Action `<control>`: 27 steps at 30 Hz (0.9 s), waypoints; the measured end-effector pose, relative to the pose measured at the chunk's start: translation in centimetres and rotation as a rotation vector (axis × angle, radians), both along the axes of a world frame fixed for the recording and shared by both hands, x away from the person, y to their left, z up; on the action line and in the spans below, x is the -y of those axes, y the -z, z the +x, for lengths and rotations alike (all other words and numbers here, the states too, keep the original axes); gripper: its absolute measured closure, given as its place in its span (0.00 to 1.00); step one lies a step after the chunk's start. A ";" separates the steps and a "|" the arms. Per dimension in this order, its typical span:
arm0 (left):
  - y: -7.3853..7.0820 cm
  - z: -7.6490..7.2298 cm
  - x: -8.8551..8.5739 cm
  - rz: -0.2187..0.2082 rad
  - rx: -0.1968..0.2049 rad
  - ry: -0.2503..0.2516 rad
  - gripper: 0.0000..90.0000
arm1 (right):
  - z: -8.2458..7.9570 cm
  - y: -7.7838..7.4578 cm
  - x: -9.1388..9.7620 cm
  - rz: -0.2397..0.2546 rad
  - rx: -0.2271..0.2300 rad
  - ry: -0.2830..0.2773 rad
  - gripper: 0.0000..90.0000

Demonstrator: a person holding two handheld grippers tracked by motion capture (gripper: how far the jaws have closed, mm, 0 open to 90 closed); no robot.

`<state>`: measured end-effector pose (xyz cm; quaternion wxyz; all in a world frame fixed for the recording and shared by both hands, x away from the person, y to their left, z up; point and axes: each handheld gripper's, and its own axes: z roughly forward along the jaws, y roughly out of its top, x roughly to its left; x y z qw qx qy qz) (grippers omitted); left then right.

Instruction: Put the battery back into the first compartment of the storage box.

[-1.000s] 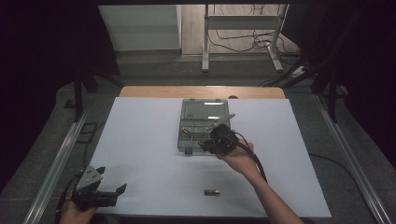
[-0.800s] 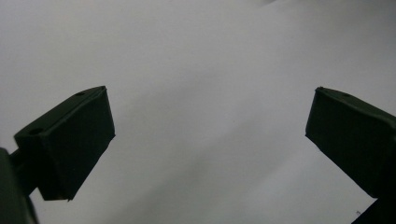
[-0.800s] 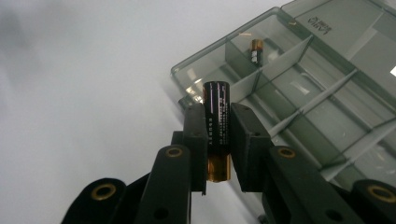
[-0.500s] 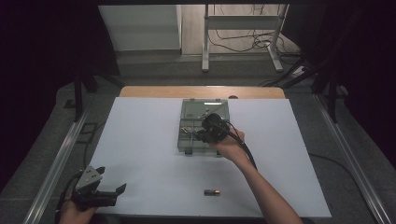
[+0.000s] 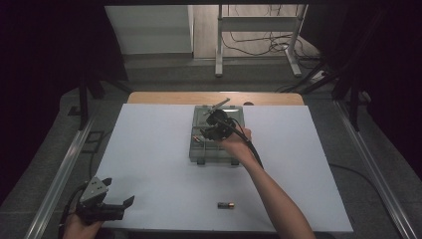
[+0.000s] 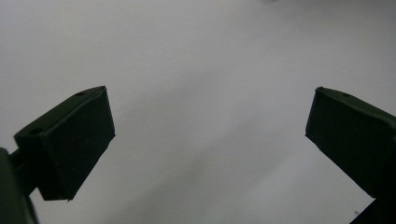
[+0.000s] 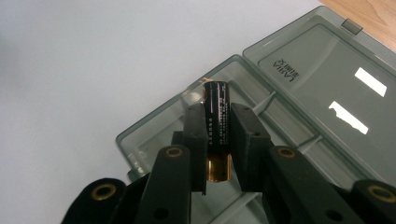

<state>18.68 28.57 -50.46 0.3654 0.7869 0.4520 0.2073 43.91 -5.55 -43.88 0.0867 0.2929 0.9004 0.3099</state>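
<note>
White counter (image 5: 159,149): your right tool (image 7: 218,122) grips a battery (image 7: 215,116) over the open grey box (image 5: 199,149); your left tool (image 6: 210,140) gapes wide at the near left corner.

My right arm (image 5: 268,186) reaches diagonally from bottom centre toward mid-frame, its right gripper (image 7: 218,122) clamped with jaws nearly closed. At the lower left corner, my left hand (image 5: 79,229) holds the left gripper (image 5: 122,206) low, jaws spread wide apart.
</note>
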 end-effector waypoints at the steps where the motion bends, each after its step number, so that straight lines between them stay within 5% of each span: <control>1: 0.0 0.0 0.0 0.000 0.000 0.000 0.02 | 0.2 0.1 -0.2 -0.004 -0.002 0.003 0.85; 20: 0.0 -0.1 0.1 0.006 0.005 0.007 0.02 | 3.1 2.9 -3.6 -0.069 -0.027 0.059 0.84; 27: 0.0 -0.1 0.1 0.006 0.005 0.007 0.02 | 3.1 2.8 -3.1 -0.032 -0.057 0.071 0.60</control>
